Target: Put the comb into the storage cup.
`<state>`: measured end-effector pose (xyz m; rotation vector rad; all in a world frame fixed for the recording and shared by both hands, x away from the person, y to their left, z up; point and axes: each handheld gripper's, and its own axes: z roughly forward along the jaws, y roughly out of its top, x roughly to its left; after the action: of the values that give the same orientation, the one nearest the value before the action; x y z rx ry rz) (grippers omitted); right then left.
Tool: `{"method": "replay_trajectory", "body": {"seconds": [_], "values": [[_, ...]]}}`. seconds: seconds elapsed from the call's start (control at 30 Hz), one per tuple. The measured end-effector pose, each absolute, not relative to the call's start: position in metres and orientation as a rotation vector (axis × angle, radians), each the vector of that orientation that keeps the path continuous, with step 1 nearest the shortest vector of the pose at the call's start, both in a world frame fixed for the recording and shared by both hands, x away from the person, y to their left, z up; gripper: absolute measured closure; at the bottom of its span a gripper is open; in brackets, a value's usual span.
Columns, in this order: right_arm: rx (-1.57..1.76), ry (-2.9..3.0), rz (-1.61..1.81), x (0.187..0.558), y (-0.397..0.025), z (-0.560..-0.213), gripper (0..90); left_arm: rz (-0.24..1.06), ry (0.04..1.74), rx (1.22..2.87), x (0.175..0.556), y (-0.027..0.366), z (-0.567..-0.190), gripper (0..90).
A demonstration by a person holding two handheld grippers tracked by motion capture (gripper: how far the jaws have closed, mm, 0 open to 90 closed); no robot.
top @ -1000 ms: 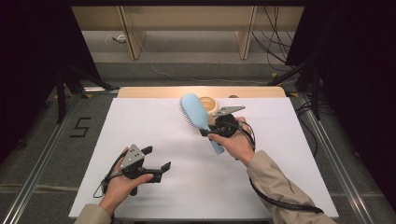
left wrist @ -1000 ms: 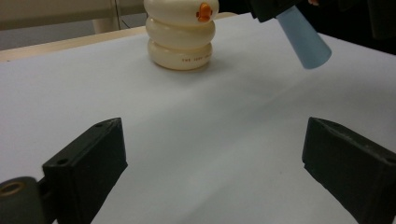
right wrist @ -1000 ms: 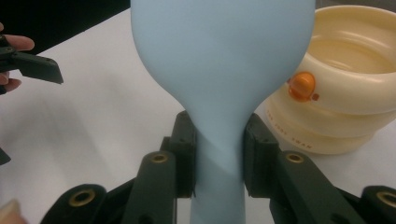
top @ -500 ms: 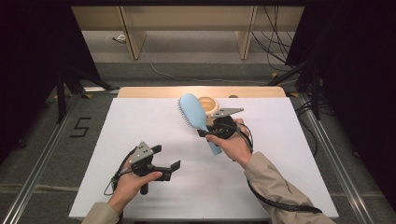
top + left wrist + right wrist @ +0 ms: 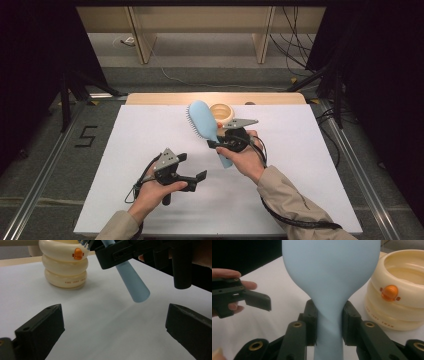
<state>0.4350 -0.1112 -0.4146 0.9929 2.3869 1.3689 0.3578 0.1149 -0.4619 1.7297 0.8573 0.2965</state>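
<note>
My right gripper is shut on the neck of a light blue hairbrush, held above the table with its head tilted up and to the left. The brush handle points down toward the white tabletop. Just behind the brush stands a cream ringed pot with an orange knob on its side. My left gripper is open and holds nothing, low over the table in front and left of the brush, its jaws aimed at the handle's end.
The white tabletop spreads to both sides, with a wooden strip along its far edge. Metal rails run down the floor on either side, and cables lie beyond the table.
My left gripper has moved right and forward toward the brush. The right gripper has kept its hold on the brush and barely shifted.
</note>
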Motion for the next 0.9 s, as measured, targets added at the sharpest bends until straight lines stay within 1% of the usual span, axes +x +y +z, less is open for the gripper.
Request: {"method": "replay_trajectory", "body": {"seconds": [0.37, 0.9], "values": [[0.978, 2.386, 1.399, 0.428, -0.101, -0.417, 70.2, 0.259, 0.834, 1.746, 0.361, 0.096, -0.464, 4.1], [0.954, 2.401, 1.43, 0.416, -0.086, -0.418, 70.2, 0.237, 0.843, 1.74, 0.364, 0.087, -0.468, 7.8]]}}
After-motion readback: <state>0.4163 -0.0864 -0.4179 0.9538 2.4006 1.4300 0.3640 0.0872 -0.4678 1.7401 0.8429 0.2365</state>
